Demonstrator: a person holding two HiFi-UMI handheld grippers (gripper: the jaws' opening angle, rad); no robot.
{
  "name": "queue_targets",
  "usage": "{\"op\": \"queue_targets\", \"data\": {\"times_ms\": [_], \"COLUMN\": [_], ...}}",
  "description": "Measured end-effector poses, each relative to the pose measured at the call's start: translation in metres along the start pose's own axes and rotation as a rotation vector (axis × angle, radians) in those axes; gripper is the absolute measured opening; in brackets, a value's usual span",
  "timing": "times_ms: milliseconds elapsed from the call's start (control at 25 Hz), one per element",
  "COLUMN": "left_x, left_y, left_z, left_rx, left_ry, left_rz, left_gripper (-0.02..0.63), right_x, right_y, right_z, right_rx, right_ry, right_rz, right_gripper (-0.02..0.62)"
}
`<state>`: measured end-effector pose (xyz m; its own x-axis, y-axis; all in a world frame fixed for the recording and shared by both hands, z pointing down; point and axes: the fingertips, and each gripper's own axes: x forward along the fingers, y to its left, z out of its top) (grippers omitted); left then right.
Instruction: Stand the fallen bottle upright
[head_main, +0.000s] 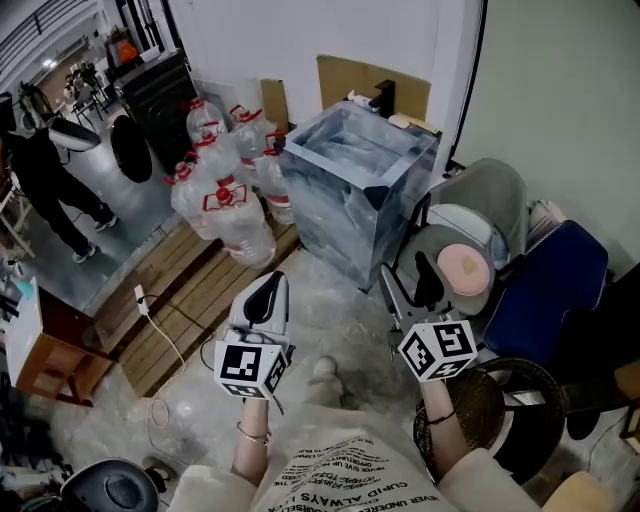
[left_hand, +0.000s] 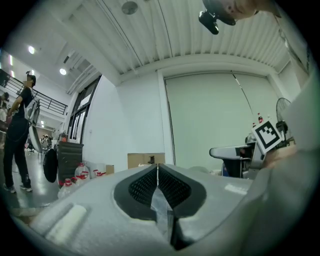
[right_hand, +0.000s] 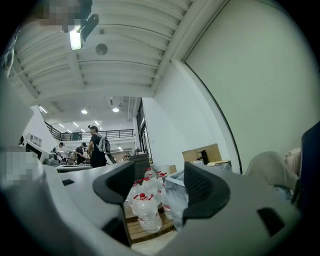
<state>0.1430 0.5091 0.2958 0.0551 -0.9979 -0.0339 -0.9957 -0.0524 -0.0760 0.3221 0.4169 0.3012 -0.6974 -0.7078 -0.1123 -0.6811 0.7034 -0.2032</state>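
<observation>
Several big clear water bottles (head_main: 225, 185) with red caps stand bunched on a wooden pallet (head_main: 185, 295) ahead and to the left. The nearest bottle (head_main: 245, 232) is at the pallet's front; I cannot make out one lying on its side. In the right gripper view the bottles (right_hand: 145, 207) show between the jaws, far off. My left gripper (head_main: 270, 283) is held in the air, shut with nothing in it; its pads meet in the left gripper view (left_hand: 158, 169). My right gripper (head_main: 407, 275) hangs beside it, open and empty (right_hand: 159, 176). Both grippers are well short of the bottles.
A large glassy box (head_main: 355, 190) stands straight ahead beside the bottles, with cardboard (head_main: 370, 85) behind it. Right of it are a grey chair with a pink disc (head_main: 464, 268), a blue seat (head_main: 555, 290) and a round mesh basket (head_main: 505, 400). A white cable (head_main: 160, 335) crosses the pallet. A person (head_main: 45, 190) stands far left.
</observation>
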Motion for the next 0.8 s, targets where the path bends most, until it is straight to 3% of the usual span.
{"op": "queue_targets", "data": {"times_ms": [400,800], "left_x": [0.034,0.135], "left_y": [0.012,0.083], "left_z": [-0.005,-0.034], "left_rx": [-0.008,-0.039], "left_ry": [-0.005,0.026], "left_rz": [-0.032,-0.050], "left_gripper": [0.028,0.028], "right_x": [0.026,0.141], "right_y": [-0.008,-0.036], "right_z": [-0.010,-0.038], "right_rx": [0.006,0.030], "right_ry": [0.021,0.047], "right_rz": [0.019,0.006], "right_gripper": [0.290,0.289]}}
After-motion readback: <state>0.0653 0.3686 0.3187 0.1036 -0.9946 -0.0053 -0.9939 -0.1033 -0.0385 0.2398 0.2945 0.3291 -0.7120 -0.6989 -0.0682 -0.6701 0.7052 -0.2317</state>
